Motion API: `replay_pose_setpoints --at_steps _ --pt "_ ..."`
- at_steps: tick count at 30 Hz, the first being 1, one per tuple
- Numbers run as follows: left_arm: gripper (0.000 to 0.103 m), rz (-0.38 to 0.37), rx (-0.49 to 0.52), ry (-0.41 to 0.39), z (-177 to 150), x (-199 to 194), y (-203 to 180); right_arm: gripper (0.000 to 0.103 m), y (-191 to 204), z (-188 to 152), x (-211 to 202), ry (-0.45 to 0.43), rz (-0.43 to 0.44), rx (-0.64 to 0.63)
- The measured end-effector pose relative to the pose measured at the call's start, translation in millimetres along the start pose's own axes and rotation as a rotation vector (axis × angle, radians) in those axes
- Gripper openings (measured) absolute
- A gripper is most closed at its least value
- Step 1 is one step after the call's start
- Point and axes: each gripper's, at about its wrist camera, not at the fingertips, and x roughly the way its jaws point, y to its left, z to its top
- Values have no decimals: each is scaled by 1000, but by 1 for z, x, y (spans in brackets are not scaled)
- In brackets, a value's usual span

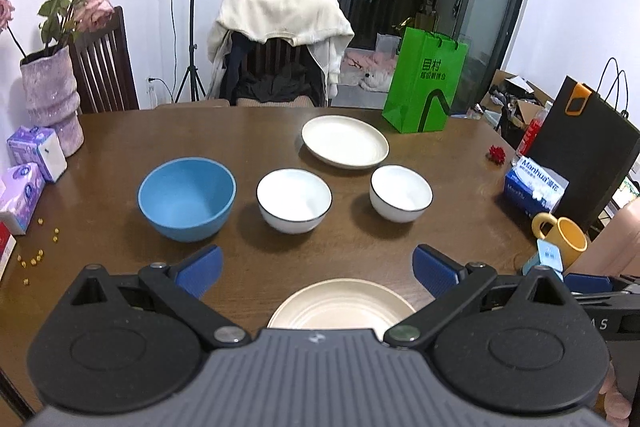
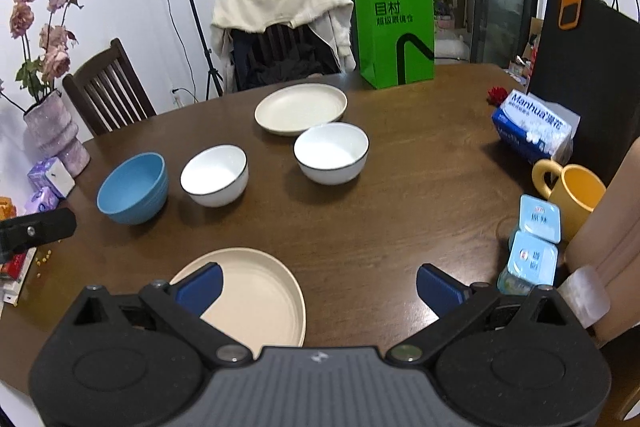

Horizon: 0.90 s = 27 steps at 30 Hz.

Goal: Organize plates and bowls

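Note:
On the brown table [image 1: 352, 247] stand a blue bowl [image 1: 187, 197] at the left, a white bowl [image 1: 294, 199] in the middle and a second white bowl [image 1: 401, 192] at the right. A cream plate [image 1: 345, 141] lies behind them. Another cream plate [image 1: 340, 305] lies near the front edge, partly hidden under my left gripper [image 1: 318, 271], which hangs open and empty above it. My right gripper [image 2: 319, 287] is open and empty too, with the near plate [image 2: 256, 297] under its left finger. The same blue bowl [image 2: 133, 187], white bowls [image 2: 215, 175] [image 2: 331, 152] and far plate [image 2: 301, 108] lie beyond it.
A green paper bag [image 1: 425, 81] stands behind the far plate. At the right are a tissue pack [image 2: 534, 127], a yellow mug [image 2: 572, 197], small blue cartons [image 2: 534, 247] and a black bag [image 2: 580, 75]. A flower vase [image 1: 52, 99] and tissue packs [image 1: 36, 153] sit left. Chairs stand behind.

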Motion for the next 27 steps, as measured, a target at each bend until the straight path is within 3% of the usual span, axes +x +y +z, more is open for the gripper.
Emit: replay_pose_setpoints --at_steps 13,27 --pt "103 -40 0 -17 54 7 -13 103 -5 36 -4 -19 5 -7" --pt "103 -87 -29 20 119 53 -14 103 -15 93 19 -11 -20 16"
